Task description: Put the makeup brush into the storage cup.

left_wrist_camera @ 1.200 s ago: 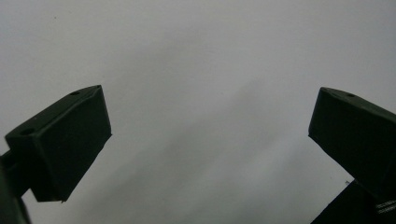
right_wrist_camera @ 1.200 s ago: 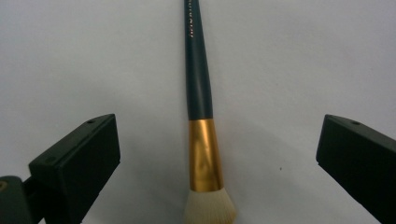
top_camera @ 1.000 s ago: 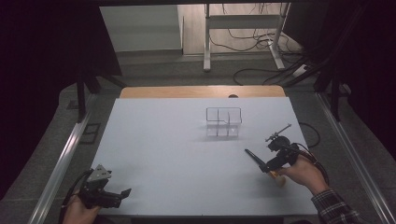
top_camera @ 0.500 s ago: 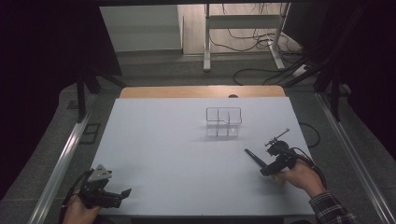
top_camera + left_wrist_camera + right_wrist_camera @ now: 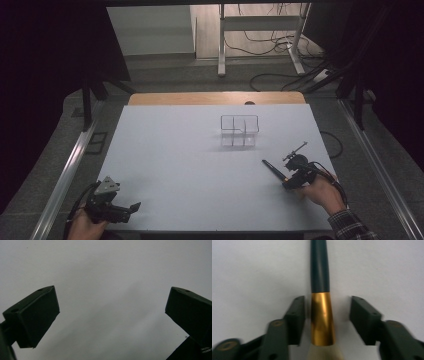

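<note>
A brush lies on the white table (image 5: pixel 175 160) at the right, its dark handle (image 5: pixel 272 170) pointing up-left. In the right gripper view its dark handle (image 5: pixel 319 270), gold ferrule (image 5: pixel 322 317) and pale bristles run up the middle. My right gripper (image 5: pixel 289 181) (image 5: pixel 327 312) straddles the ferrule. Its jaws have just been closing; one pad sits almost against the ferrule and the other stands a gap away, so it is open. My left gripper (image 5: pixel 134 206) (image 5: pixel 112 312) rests at the near left corner, open over bare table.
A clear box with compartments (image 5: pixel 240 131) stands in the middle of the table's far half. A wooden strip (image 5: pixel 215 98) edges the far side. Cables (image 5: pixel 280 80) lie on the floor beyond, and metal rails (image 5: pixel 65 170) run along both sides.
My right hand has edged slightly toward the near edge, with its jaws drawn in around the brush. The brush and my left gripper have stayed put.
</note>
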Motion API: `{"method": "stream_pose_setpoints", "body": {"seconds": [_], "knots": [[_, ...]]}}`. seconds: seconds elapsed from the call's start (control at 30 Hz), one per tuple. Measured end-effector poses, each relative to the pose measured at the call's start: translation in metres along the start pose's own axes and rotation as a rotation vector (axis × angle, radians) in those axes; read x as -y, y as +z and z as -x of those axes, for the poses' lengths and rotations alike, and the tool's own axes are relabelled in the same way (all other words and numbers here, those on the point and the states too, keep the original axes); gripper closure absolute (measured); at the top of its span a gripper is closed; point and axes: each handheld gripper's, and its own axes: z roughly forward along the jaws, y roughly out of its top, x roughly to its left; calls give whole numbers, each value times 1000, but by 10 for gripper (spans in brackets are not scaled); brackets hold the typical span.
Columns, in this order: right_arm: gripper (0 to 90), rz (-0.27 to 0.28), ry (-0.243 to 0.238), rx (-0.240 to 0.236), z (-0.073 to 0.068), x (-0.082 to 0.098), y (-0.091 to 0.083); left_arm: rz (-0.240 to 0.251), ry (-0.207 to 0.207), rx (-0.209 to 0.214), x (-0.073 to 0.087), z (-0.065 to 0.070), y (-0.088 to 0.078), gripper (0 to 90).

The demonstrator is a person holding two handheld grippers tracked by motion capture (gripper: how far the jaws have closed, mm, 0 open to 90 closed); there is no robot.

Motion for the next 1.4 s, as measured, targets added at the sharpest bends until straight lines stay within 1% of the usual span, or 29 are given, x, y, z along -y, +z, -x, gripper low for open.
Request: {"method": "stream_pose_setpoints", "body": {"seconds": [0.03, 0.07, 0.1, 0.13, 0.17, 0.23, 0.33, 0.37, 0.4, 0.43, 0.47, 0.53, 0.57, 0.6, 0.67, 0.73, 0.77, 0.8, 0.83, 0.9, 1.0, 1.03, 1.13, 1.17, 1.23, 1.33, 1.4], "knots": [[625, -9, -3, 1, -4, -1, -1, -1, 1, 0, 0, 0, 0, 0], [684, -17, -11, 3, -5, -1, -1, -1, 1, 0, 0, 0, 0, 0], [707, -18, -5, 1, -6, -1, -1, -1, -1, 1, 0, 0, 0, 0], [707, -18, -5, 1, -6, -1, -1, -1, -1, 1, 0, 0, 0, 0], [713, -28, 11, 0, -6, -3, -1, 0, 0, 0, 0, 0, 0, 0], [717, -37, 20, -1, -6, -4, -1, 0, 0, 0, 0, 0, 0, 0], [718, -37, 26, -3, -6, -4, -2, 1, 0, 0, 0, 0, 0, 0], [719, -29, 37, -13, -4, -3, -2, 1, 0, 0, 0, 0, 0, 0], [719, -29, 37, -13, -4, -3, -2, 1, 0, 0, 0, 0, 0, 0], [719, -5, 53, -31, -1, 0, -2, 2, -1, 0, 0, 0, 0, 0], [719, -1, 59, -39, -1, 1, -3, 2, -1, 0, 0, 0, 0, 0], [720, 16, 67, -41, 0, 4, -4, 2, -1, 0, 0, 0, 0, 0], [720, 28, 67, -32, 0, 6, -3, 2, 0, -1, 0, 0, 0, 0], [720, 28, 67, -32, 0, 6, -3, 2, 0, -1, 0, 0, 0, 0], [720, 47, 76, -35, 1, 9, -4, 3, -1, 0, 0, 0, 0, 0], [721, 49, 79, -36, 1, 10, -4, 3, -2, 0, 0, 0, 0, 0], [721, 64, 82, -34, 2, 12, -5, 4, -3, 0, 0, 0, 0, 0], [721, 64, 82, -34, 2, 12, -5, 4, -3, 0, 0, 0, 0, 0], [721, 78, 87, -35, 3, 14, -7, 3, -2, 0, 0, 0, 0, 0], [720, 88, 89, -47, 4, 15, -7, 4, -3, 0, 0, 0, 0, 0], [721, 96, 95, -47, 4, 16, -8, 5, -3, -1, 0, 0, 0, 0], [721, 107, 94, -58, 5, 18, -8, 7, -4, -2, 0, 0, 0, 0], [720, 120, 98, -57, 4, 19, -9, 8, -4, -3, -1, 0, 0, 0], [720, 135, 99, -64, 5, 20, -10, 8, -6, -2, -1, 0, 0, 0], [720, 137, 99, -66, 5, 20, -11, 10, -7, -4, -1, 0, 0, 0], [720, 170, 103, -70, 5, 22, -15, 25, -10, -1, -2, -1, -1, 0], [720, 176, 104, -71, 5, 22, -16, 29, -11, 0, -3, -1, -1, 0]]}}
